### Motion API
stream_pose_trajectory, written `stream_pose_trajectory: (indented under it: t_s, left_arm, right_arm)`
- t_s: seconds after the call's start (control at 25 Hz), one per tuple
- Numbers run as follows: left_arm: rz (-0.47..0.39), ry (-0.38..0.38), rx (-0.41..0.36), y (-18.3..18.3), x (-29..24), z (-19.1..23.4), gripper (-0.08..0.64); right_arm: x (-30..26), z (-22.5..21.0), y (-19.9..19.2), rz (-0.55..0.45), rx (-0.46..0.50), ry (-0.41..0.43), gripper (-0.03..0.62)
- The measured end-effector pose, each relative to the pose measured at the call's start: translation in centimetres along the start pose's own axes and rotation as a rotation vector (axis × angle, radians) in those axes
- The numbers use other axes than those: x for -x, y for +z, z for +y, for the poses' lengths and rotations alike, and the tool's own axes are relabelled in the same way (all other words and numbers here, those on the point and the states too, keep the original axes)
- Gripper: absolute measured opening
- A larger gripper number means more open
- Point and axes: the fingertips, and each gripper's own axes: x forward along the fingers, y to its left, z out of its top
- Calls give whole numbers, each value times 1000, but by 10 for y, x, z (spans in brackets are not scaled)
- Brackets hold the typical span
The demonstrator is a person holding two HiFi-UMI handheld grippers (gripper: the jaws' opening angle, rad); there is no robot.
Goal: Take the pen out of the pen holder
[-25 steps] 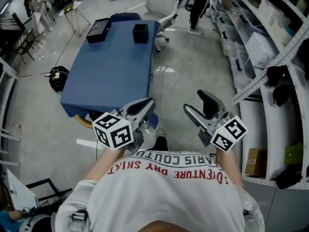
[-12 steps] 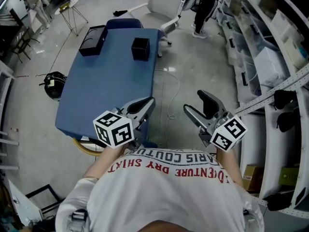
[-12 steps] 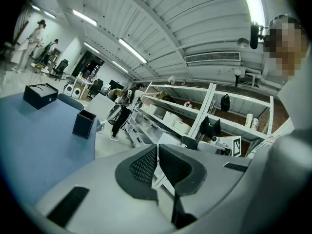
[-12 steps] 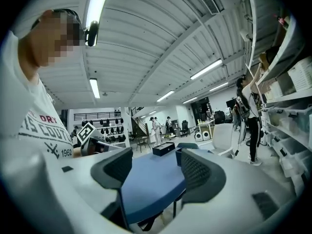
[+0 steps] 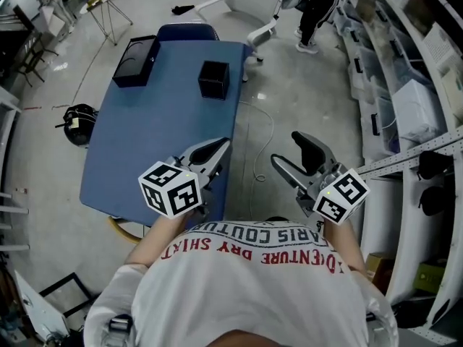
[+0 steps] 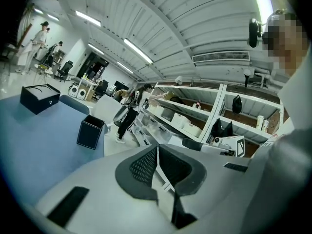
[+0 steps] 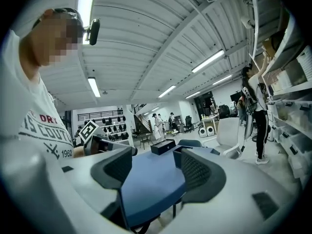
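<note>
A black square pen holder (image 5: 214, 79) stands near the far right of the blue table (image 5: 159, 129); no pen shows in it from here. It also appears in the left gripper view as the pen holder (image 6: 90, 132), far ahead of the jaws. My left gripper (image 5: 223, 149) hovers over the table's near right corner, shut with nothing between its pads. My right gripper (image 5: 284, 149) is held over the floor to the right of the table, open and empty. In the right gripper view the pen holder (image 7: 177, 156) peeks out beside the right pad.
A flat black box (image 5: 136, 51) lies at the table's far left corner. A white office chair (image 5: 246, 6) and a standing person (image 5: 315, 13) are beyond the table. Shelves (image 5: 405, 85) line the right side. A cable (image 5: 257, 143) trails on the floor.
The table has come closer and now lies under the left gripper. Both grippers hold the same pose in front of the body.
</note>
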Motion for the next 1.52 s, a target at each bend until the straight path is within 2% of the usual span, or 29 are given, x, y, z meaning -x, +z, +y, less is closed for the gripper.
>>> stream_pose_trajectory:
  t_s: [0.32, 0.52, 0.88, 1.24, 1.52]
  left_arm:
    - [-31, 82, 25, 4, -4, 31, 35]
    - [-61, 139, 32, 24, -16, 51, 35]
    - [-117, 321, 119, 41, -32, 113, 35]
    - [-148, 427, 225, 35, -37, 154, 35]
    - [-167, 493, 264, 33, -34, 173, 35]
  right_arm:
    - [-45, -12, -1, 43, 25, 113, 299]
    - [-76, -38, 4, 72, 44, 169, 299]
    - [-150, -84, 0, 154, 53, 329, 299]
    - [-216, -102, -16, 233, 86, 414, 298]
    - [-258, -108, -37, 300, 167, 468, 282]
